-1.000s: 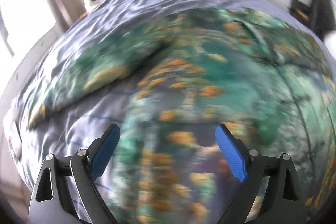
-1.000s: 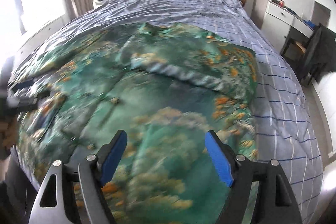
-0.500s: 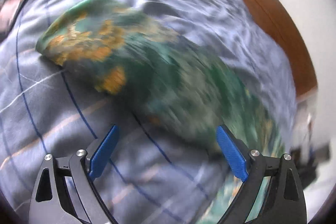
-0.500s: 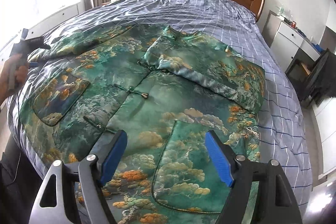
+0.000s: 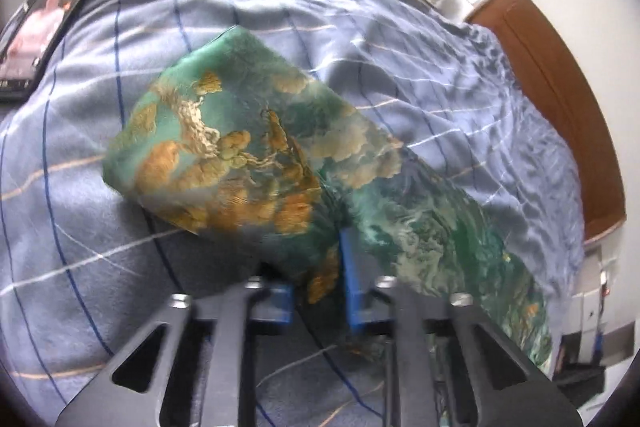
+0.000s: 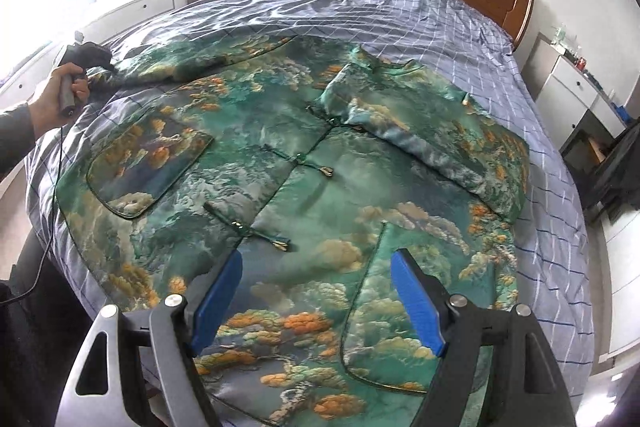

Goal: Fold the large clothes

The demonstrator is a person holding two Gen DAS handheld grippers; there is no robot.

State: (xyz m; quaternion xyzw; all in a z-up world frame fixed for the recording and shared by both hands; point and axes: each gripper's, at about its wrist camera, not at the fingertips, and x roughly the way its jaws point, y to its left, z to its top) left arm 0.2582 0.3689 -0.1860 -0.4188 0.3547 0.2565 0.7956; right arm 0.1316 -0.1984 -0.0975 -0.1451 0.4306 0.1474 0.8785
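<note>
Jacket [image 6: 320, 167] and phone [image 5: 38, 27] on bed [image 6: 460, 23]

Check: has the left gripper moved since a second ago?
Yes. The left gripper swung from over the jacket body out to the sleeve, toward the window side of the bed, and shut on it.

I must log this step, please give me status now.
Left gripper shut on jacket sleeve. Right gripper open over jacket, spread on bed. Nothing in the way.

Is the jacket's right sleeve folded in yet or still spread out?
Folded in: the right sleeve lies across the jacket chest. The left sleeve lies stretched out.
</note>
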